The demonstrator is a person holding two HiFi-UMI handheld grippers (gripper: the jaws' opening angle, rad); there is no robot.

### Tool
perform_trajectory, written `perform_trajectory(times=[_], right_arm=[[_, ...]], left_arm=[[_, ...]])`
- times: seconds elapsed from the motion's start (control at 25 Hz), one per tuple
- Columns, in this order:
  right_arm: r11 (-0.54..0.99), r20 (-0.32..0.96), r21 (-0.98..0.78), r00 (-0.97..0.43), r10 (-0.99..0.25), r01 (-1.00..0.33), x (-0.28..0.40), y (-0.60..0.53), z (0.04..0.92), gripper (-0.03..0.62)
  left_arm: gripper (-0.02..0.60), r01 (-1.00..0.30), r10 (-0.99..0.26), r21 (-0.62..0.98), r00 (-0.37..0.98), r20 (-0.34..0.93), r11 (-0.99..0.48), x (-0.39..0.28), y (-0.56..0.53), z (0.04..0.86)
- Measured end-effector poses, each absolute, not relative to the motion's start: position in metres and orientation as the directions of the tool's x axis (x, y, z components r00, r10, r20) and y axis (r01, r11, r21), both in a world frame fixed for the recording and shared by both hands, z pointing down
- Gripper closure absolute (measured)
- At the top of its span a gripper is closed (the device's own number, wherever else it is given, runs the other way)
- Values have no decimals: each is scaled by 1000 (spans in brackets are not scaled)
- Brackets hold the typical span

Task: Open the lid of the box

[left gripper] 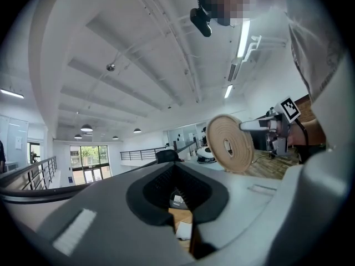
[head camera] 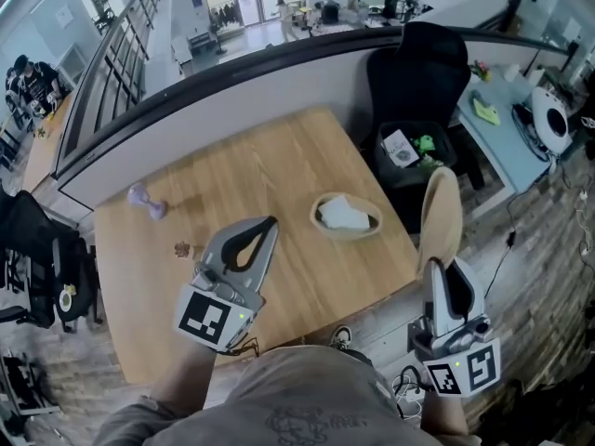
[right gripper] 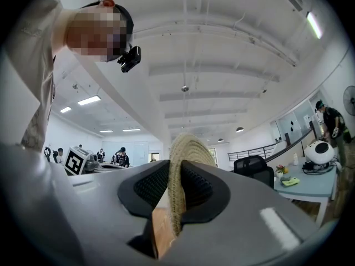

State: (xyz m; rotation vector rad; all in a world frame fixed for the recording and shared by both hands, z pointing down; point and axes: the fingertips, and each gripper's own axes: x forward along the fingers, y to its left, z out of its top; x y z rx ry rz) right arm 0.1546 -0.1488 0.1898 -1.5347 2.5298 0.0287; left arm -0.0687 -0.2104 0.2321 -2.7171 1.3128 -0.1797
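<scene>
Head view: lid (head camera: 440, 214) gripped upright, edge-on, in right gripper (head camera: 439, 269), clear of box (head camera: 322, 219) ahead-left; left gripper (head camera: 268, 223) clenched empty, nearer box.

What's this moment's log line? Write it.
left gripper: shut, empty | right gripper: shut on tan round woven lid | round woven box: lidless, on wooden table

Brightly and evenly lit from ceiling strip lights (left gripper: 242, 37) high above the jaws and windows (left gripper: 89, 168) far beyond them, with faint soft shadows on the counter (head camera: 279, 165), heavy fisheye bending, black corners, and the lid (right gripper: 183, 165) between the right jaws fairly crisp.
</scene>
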Motion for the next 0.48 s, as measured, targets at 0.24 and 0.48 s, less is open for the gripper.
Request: perform_trajectory(times=[0.24,0.48], right_arm=[[458,-166,-75,-442,-882,-886,157,-149,190,520],[458,-157,-76,-443,-883,-886,156,-149,192,520]], left_arm=[[581,-738,-754,-176,656,40,-652,-59,-204,228],[581,-739,-758,-184,649,61,-648,-60,-202,227]])
